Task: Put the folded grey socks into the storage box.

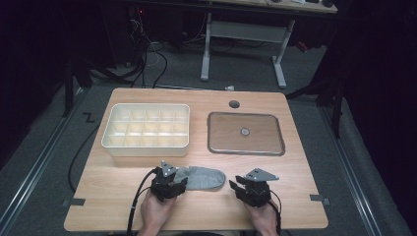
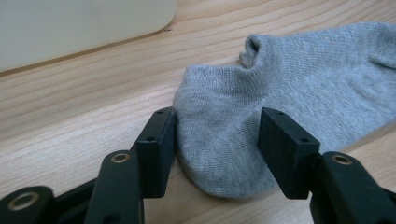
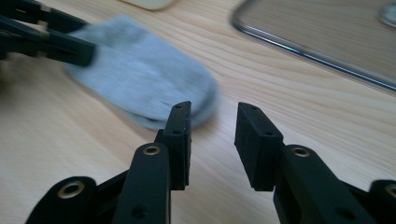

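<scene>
L claw (image 2: pixel 217 140) wide astride grey sock (image 2: pixel 289 98) heel; R claw (image 3: pixel 212 140) half-open, empty.

one grey sock (image 1: pixel 200 178), one compartment box (image 1: pixel 146 129), one tray (image 1: pixel 245 133)

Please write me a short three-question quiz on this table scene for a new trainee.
1. True or false: the right gripper has the grey sock pinched between its pads.
2. Which end-on relation holds in the left gripper view? A: the left gripper straddles one end of the sock with a gap at each pad. B: it is clamped on the tray's rim. C: it hovers over the clear lid.
3. What lies on the table to the right of the white compartment tray?

Key
1. False: nothing is between its jaws; the sock lies beside them.
2. A.
3. A clear flat lid with a small round knob.
</scene>
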Demonstrator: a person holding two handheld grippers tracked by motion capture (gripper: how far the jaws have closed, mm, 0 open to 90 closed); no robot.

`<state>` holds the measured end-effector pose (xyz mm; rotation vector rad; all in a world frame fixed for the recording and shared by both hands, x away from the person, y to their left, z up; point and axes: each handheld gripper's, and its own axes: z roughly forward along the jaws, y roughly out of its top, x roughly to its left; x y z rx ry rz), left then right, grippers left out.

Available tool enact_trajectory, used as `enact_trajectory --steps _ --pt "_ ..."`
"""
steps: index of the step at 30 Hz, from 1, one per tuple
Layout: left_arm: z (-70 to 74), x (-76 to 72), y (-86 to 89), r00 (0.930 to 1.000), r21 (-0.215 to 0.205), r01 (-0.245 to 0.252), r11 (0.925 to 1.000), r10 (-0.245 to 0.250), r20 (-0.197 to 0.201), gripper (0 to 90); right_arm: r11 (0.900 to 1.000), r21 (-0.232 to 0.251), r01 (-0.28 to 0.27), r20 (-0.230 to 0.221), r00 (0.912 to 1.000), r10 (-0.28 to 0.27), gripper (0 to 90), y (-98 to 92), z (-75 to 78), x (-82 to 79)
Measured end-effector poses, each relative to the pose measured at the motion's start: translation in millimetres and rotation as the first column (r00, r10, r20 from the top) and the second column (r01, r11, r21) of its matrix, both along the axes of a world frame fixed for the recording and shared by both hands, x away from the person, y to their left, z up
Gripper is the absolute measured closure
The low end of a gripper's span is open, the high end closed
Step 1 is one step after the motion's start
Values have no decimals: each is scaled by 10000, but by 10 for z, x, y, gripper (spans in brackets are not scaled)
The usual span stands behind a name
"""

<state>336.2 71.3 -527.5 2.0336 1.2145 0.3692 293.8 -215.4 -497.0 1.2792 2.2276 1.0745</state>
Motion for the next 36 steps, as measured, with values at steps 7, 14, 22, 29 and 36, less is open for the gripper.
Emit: enact_trajectory --steps 7,14,22,29,36 --pt "6 -9 -67 9998 55 173 9998 -173 39 465 9941 274 -1046 -124 9944 1050 694 356 21 69" --pt "12 -31 -91 9997 46 222 9997 -221 -100 462 9884 179 -1507 -347 9879 1513 732 658 -52 203" --pt "23 -58 -93 9987 76 454 9989 -452 -226 460 9848 99 -1733 -564 9832 1736 778 850 -120 314" --pt "33 -81 -21 9974 -200 573 9982 -581 -429 446 9835 -290 -1785 -762 9815 1759 802 904 -184 361" --pt "41 -73 182 9983 -815 140 9966 -185 -549 451 9816 -552 -1830 -847 9804 1780 815 915 -264 363"
